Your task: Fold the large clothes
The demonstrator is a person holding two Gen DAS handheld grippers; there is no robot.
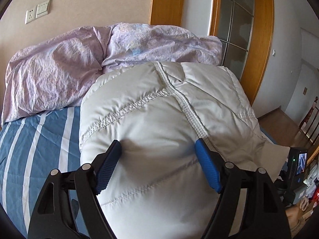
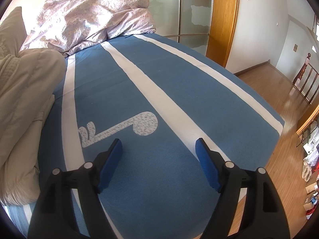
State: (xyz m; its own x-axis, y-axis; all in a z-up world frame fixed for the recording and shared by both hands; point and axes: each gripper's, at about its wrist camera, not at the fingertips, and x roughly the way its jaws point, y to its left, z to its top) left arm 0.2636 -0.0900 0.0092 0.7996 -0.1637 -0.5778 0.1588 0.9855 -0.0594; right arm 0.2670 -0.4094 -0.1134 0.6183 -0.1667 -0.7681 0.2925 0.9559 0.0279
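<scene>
Blue ribbed pads of the left gripper (image 1: 158, 146) are standing apart w/ the puffy off-white quilted down jacket (image 1: 159, 109) bulging between them; the pads are resting against the fabric on both sides, not squeezing it, so nothing is clamped. Same jacket is sitting as a thick bundle on the blue-and-white striped bed sheet (image 2: 179, 83), toward the sheet's left side in the right wrist view (image 2: 24, 99). Right gripper (image 2: 158, 146) is hovering over bare sheet near the bed's front edge, jaws apart, nothing between them, a white key-shaped print (image 2: 123, 127) just ahead.

Judgement: the bundle is looking mostly folded; the step in hand seems to be pressing & tidying the stack. To do it well, be pushing down evenly across the bulge, not pinching one quilted seam (image 1: 179, 97), since trapped air will likely be springing the fold back open. Bringing the right gripper over to steady the far side would probably help.

Further back, a crumpled lilac floral duvet (image 1: 83, 59) is lying at the bed's far edge, touching the jacket. Behind it: wood-framed frosted glass door (image 1: 235, 29).
</scene>
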